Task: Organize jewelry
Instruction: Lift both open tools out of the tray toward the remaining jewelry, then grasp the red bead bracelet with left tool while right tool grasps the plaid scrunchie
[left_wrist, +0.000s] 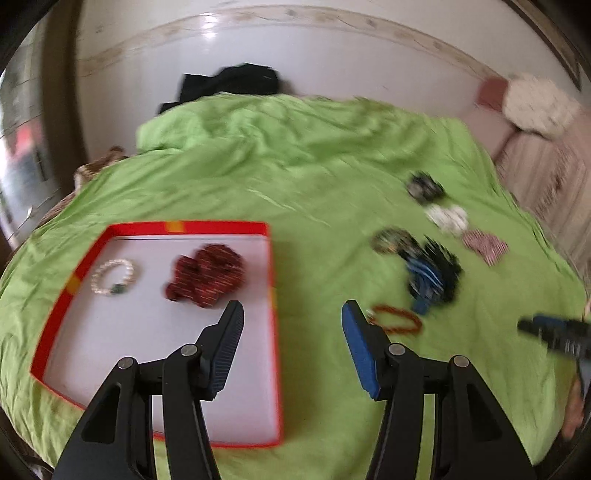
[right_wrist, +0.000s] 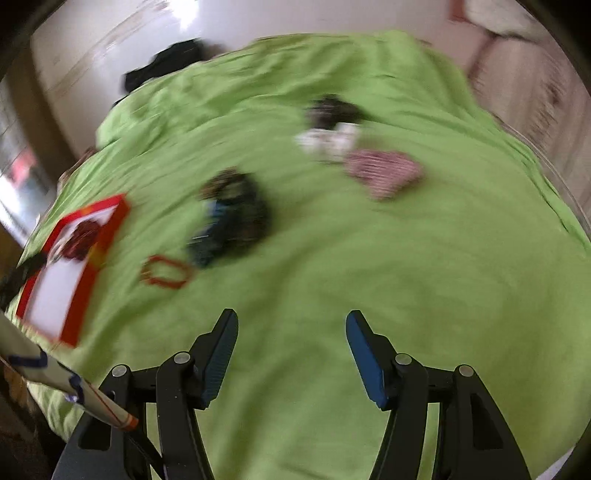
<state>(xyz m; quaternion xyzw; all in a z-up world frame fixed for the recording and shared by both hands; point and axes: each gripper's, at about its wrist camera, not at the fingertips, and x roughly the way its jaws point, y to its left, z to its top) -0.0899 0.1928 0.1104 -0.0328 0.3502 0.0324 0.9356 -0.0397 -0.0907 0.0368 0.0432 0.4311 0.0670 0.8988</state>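
A red-rimmed shallow box (left_wrist: 271, 295) with a white floor lies on the green bedspread. In it sit a pearl bracelet (left_wrist: 112, 277) and a dark red scrunchie (left_wrist: 207, 275). My left gripper (left_wrist: 291, 317) hovers open over the box's right edge with nothing between its fingers. Just right of it lies an orange bead bracelet (left_wrist: 399, 317). Beyond are a dark blue hair piece (left_wrist: 432, 275) and several scrunchies, one white (left_wrist: 447, 218) and one pink striped (left_wrist: 485, 245). My right gripper (right_wrist: 291, 325) stands open and empty above bare bedspread, with the orange bracelet (right_wrist: 164, 273) and box (right_wrist: 74, 317) to its left.
The green bedspread (right_wrist: 406, 277) covers the bed. A black garment (left_wrist: 229, 86) lies at its far end by the white wall. A pink seat with a white cushion (left_wrist: 539, 103) stands at the right. The right gripper's tip (left_wrist: 550, 328) shows at the left wrist view's edge.
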